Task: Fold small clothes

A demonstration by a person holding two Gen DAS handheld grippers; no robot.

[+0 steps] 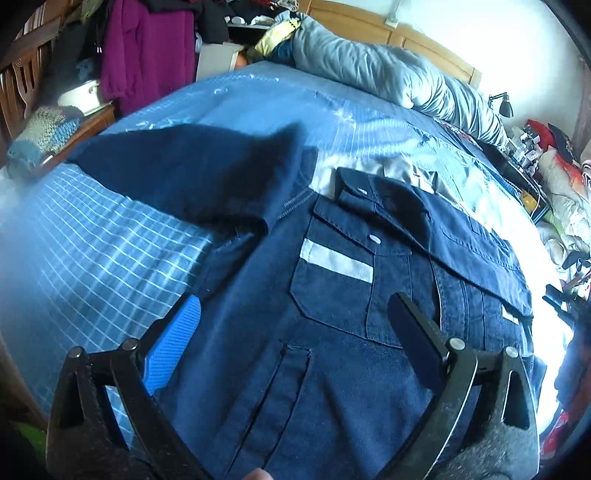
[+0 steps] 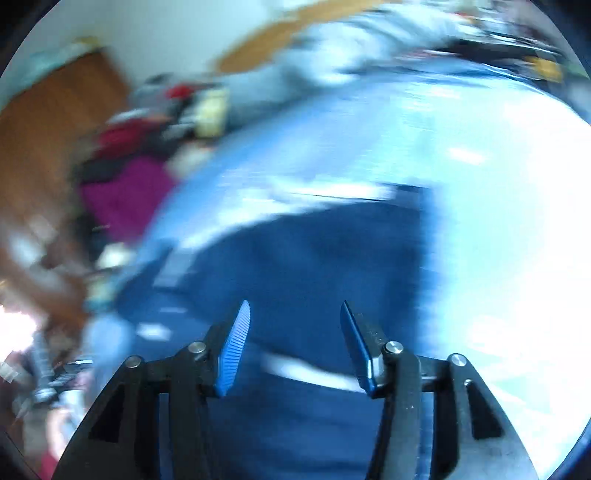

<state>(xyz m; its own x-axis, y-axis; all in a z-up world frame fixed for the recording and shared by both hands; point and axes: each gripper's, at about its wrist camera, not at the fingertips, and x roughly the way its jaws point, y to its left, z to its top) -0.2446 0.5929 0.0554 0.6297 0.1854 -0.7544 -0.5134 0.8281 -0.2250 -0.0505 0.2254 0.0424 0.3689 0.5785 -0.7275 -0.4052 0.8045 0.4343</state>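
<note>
A dark navy work shirt (image 1: 325, 302) with a chest pocket and a white stripe (image 1: 336, 260) lies spread on the blue checked bedsheet (image 1: 92, 240). One sleeve (image 1: 192, 173) stretches out to the far left. My left gripper (image 1: 295, 306) hovers wide open over the shirt's front, empty. In the blurred right wrist view the shirt (image 2: 314, 258) shows as a dark blue patch on the sheet. My right gripper (image 2: 295, 310) is open and empty just above it.
A grey-blue duvet (image 1: 388, 74) is bunched along the wooden headboard (image 1: 369, 22). A purple garment (image 1: 147, 48) hangs at the far left beside a wooden nightstand (image 1: 92, 118). Clutter and a desk lamp (image 1: 502, 103) sit at the right of the bed.
</note>
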